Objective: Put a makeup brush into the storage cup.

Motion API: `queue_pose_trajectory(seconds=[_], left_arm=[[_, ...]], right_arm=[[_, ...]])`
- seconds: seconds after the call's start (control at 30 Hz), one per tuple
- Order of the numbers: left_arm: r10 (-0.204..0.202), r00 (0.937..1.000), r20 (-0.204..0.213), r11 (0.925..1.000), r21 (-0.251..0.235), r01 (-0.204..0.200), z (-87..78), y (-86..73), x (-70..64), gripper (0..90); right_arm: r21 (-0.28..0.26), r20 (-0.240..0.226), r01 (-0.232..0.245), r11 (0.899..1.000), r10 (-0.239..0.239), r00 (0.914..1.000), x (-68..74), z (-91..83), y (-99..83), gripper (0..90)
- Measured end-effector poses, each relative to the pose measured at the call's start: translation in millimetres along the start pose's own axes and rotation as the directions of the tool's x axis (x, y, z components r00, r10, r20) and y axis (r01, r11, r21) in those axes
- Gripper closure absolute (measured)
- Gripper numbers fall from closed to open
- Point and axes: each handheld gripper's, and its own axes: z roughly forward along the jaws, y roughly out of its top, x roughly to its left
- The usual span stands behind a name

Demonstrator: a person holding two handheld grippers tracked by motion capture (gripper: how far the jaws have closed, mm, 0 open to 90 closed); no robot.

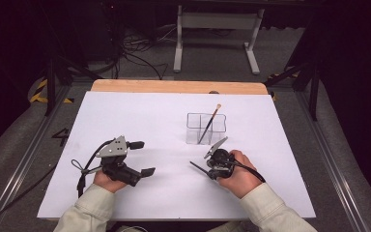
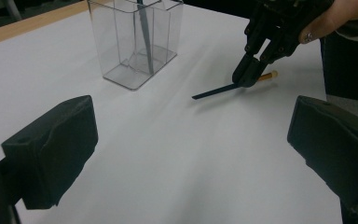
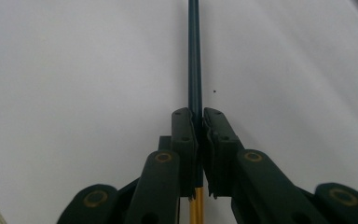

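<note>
A clear two-compartment holder [image 1: 206, 128] stands right of the table's middle, with one thin brush [image 1: 211, 121] leaning in it, tan end up. My right gripper [image 1: 211, 169] is in front of the holder, shut on a second brush [image 3: 194, 56] with a dark teal handle and a gold ferrule [image 3: 196, 210]. The handle [image 2: 214, 92] points away from the jaws, low over the white sheet. My left gripper [image 1: 142, 158] sits to the left, wide open, with nothing between its fingers [image 2: 51, 149]. From the left gripper view I see the holder [image 2: 135, 42] and the right gripper [image 2: 251, 70].
A white sheet [image 1: 140, 116] covers the table, with a wooden edge [image 1: 174, 86] along the far side. Cables and a white stand's legs [image 1: 217, 43] lie on the floor beyond. Both forearms in light sleeves come in at the near edge.
</note>
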Motion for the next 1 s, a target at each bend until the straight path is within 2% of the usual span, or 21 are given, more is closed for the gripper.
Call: queue_pose_trajectory(seconds=[0.13, 0.17, 0.37, 0.4, 0.47, 0.6, 0.7, 0.83, 0.97, 1.0], left_arm=[[-0.006, 0.9997, 0.022, 0.9998, -0.019, 0.006, 0.9, 1.7, -2.3, 4.4], [-0.005, 0.9996, 0.029, 0.9994, -0.034, 0.006, 0.8, 2.7, -3.4, 4.6], [0.005, 0.9983, 0.057, 0.9991, -0.043, -0.003, 1.1, 4.3, -4.4, 2.5], [0.005, 0.9973, 0.073, 0.9982, -0.061, -0.001, 0.2, 5.4, -5.1, 2.5], [0.014, 0.997, 0.076, 0.9969, -0.078, -0.008, -1.7, 8.9, -7.6, 2.5], [0.041, 0.9959, 0.081, 0.997, -0.069, -0.036, 0.4, 12.9, -13.7, 2.5], [0.052, 0.9958, 0.076, 0.9971, -0.06, -0.048, 2.5, 14.0, -15.0, 3.0], [0.034, 0.9962, 0.08, 0.9974, -0.065, -0.029, 3.6, 14.7, -15.2, 3.0], [0.039, 0.9962, 0.078, 0.9976, -0.061, -0.034, 5.0, 15.5, -16.5, 3.0], [0.042, 0.996, 0.079, 0.9976, -0.059, -0.037, 5.4, 15.7, -16.7, 3.0]], right_arm=[[-0.013, 0.0, 0.04, 0.999, -0.04, 0.9992, 0.4, -9.9, 2.9, 83.6], [-0.019, -0.004, 0.069, 0.997, -0.069, 0.9976, 1.1, -15.0, 5.0, 83.6], [-0.027, -0.014, 0.169, 0.985, -0.169, 0.9854, 5.1, -30.3, 12.1, 83.6], [-0.027, -0.014, 0.169, 0.985, -0.169, 0.9854, 5.1, -30.3, 12.1, 83.6], [-0.03, -0.018, 0.197, 0.98, -0.197, 0.9801, 7.4, -35.7, 14.6, 83.6], [-0.039, -0.03, 0.234, 0.971, -0.236, 0.9714, 11.4, -42.6, 17.2, 83.6], [-0.04, -0.037, 0.271, 0.962, -0.272, 0.9615, 14.7, -47.0, 19.6, 83.6], [-0.042, -0.046, 0.297, 0.954, -0.299, 0.9532, 17.9, -51.1, 22.8, 83.6], [-0.035, -0.051, 0.323, 0.946, -0.325, 0.9444, 20.5, -53.1, 25.7, 83.6], [-0.028, -0.054, 0.323, 0.946, -0.324, 0.9446, 21.9, -53.9, 26.6, 83.6]])
